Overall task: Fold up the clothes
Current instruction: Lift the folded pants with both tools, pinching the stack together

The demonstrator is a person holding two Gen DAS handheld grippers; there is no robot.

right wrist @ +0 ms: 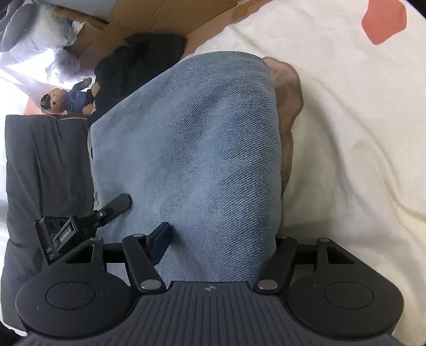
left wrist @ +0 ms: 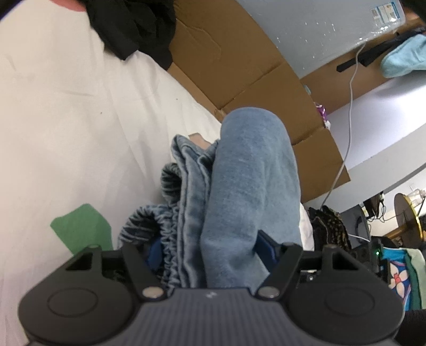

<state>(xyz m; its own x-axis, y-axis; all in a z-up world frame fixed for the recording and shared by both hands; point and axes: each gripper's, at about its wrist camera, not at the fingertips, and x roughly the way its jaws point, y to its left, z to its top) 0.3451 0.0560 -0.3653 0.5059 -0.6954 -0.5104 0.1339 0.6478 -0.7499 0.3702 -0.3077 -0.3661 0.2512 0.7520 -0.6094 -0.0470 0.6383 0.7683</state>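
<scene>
The jeans (left wrist: pixel 250 186), light blue denim with a gathered elastic waistband, lie bunched on a white bed sheet (left wrist: pixel 66 119), a thick fold of them rising between the fingers of each tool. The left hand-held gripper (left wrist: pixel 210 250) stands wide around that fold, with a blue pad (left wrist: pixel 266 244) against the cloth on one side and the waistband crowding the other; it appears to be grasping the jeans. The right hand-held gripper (right wrist: pixel 221 237) likewise straddles a broad fold of the jeans (right wrist: pixel 202 149), its blue pad (right wrist: pixel 159 242) at the cloth's edge; whether it presses or only brackets the denim I cannot tell. In the right wrist view the other tool's side camera block (right wrist: pixel 58 234) carries small white lettering that looks like "GenRobot.AI", and further print too small to read. A teddy bear (right wrist: pixel 66 101) lies beyond a black garment (right wrist: pixel 133 58). Brown cardboard (left wrist: pixel 239 66) borders the bed, and a white label (left wrist: pixel 383 12) there is illegible.
</scene>
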